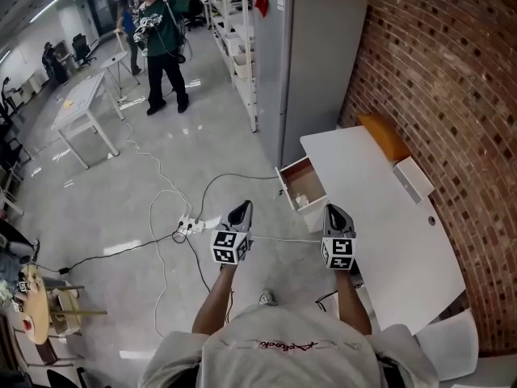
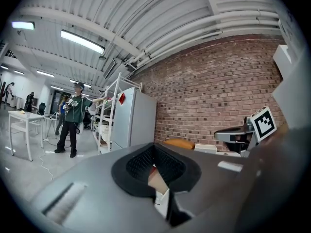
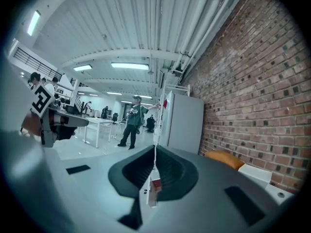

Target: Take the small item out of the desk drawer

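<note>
The gripper views look level along the brick wall and show each pair of jaws clenched together, holding nothing. The head view adds the white desk, with its open drawer just ahead, between the left gripper and right gripper. A small pale item lies inside, nearer the right.

Drawer juts left from desk, near the fridge.

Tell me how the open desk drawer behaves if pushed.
The drawer stands pulled out of the white desk, so it probably slides straight back in. It looks shallow and nearly empty, so it is likely light to move.
</note>
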Available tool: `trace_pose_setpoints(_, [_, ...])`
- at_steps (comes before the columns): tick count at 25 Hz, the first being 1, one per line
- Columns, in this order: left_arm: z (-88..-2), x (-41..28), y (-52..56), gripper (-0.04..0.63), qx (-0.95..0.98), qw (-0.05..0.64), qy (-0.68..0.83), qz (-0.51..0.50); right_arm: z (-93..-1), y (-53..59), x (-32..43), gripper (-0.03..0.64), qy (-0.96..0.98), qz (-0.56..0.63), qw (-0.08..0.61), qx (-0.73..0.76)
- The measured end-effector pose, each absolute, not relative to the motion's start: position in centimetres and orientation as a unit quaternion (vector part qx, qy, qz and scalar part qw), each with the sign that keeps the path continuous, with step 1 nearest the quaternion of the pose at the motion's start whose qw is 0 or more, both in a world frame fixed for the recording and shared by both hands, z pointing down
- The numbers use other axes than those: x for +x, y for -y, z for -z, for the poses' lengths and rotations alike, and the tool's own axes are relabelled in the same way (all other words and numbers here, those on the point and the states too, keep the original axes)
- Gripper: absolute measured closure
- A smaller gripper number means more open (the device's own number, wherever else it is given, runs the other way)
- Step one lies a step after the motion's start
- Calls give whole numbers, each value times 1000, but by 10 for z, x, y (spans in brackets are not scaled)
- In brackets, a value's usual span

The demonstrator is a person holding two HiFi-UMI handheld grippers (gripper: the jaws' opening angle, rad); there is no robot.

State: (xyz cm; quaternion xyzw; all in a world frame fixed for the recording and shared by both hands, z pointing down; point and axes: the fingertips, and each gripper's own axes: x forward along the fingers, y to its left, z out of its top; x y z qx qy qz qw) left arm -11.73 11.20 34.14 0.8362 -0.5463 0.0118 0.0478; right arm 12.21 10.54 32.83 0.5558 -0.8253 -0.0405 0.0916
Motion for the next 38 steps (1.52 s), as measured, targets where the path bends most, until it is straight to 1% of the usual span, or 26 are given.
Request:
trace_pose_setpoints(13, [-346,-145,-34,586,846,47,531,-13,-335,-35,94,603,814,40,91,573])
trace_pose_setpoints(19, [-347,-150,-17,586,850,44,525,-13,-339,-26,92,603,809,39,93,579])
trace_pose_setpoints(30, [-366,-141,-18,586,851,61,521,-23,-357,-29,102,603,806,25,105,583])
trace_pose_setpoints(38, [-378,-137,8,586,849,72,523,-29,-368,3,93,603,816,16,108,568])
